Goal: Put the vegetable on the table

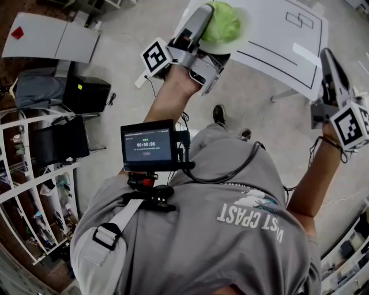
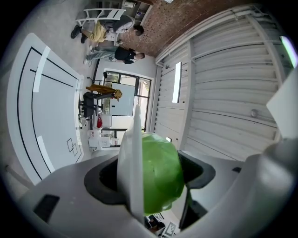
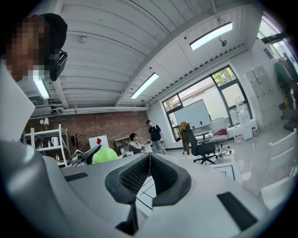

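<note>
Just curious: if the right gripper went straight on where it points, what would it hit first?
Probably nothing near: the right gripper points just above the white table into open room, though depth is unclear.

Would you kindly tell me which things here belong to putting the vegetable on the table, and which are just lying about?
Part of the job:
- green vegetable, clamped in the left gripper
- white table, where it is to go

Just lying about:
- right gripper, shut and empty
- black case on the floor
- white shelving
</note>
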Tool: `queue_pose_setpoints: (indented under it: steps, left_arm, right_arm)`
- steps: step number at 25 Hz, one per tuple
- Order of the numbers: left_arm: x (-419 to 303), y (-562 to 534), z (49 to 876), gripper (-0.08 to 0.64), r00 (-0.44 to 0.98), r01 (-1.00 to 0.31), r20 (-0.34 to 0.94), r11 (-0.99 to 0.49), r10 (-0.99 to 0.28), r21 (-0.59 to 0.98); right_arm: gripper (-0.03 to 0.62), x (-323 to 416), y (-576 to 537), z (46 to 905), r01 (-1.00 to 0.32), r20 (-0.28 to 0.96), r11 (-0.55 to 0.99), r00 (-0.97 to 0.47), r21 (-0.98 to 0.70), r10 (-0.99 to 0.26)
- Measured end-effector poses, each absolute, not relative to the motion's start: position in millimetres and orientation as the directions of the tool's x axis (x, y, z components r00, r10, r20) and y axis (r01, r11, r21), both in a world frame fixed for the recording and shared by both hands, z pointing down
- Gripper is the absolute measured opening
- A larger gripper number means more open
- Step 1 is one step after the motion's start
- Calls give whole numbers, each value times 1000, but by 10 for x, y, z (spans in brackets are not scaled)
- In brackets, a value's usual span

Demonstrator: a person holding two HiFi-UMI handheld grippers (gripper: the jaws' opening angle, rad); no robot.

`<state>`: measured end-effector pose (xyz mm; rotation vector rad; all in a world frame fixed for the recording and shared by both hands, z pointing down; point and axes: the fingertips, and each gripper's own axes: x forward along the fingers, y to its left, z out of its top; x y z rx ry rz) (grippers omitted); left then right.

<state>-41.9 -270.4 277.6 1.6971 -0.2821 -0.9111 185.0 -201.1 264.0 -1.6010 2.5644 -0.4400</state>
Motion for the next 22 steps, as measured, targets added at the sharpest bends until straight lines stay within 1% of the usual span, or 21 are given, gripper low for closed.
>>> queue_pose_setpoints:
  steps: [5,12,22]
  left_arm:
    - [-347,-2719,2815,343,695,266,-413,-324,-589,908]
    - [-463,-2723,2974,342,672,249,-382,-292,-634,923]
    - [-547,-2753,3074,342,660,237,-360,-271,-659,933]
  right_arm:
    - [6,1879,-1968,2655,-874,85,388,-428,-293,-900]
    - [6,1734,-2109,2750,-853,124,420,-474,-310,-872]
    - [6,1633,-2119,2856,-840,159,433,-500,-327,-851]
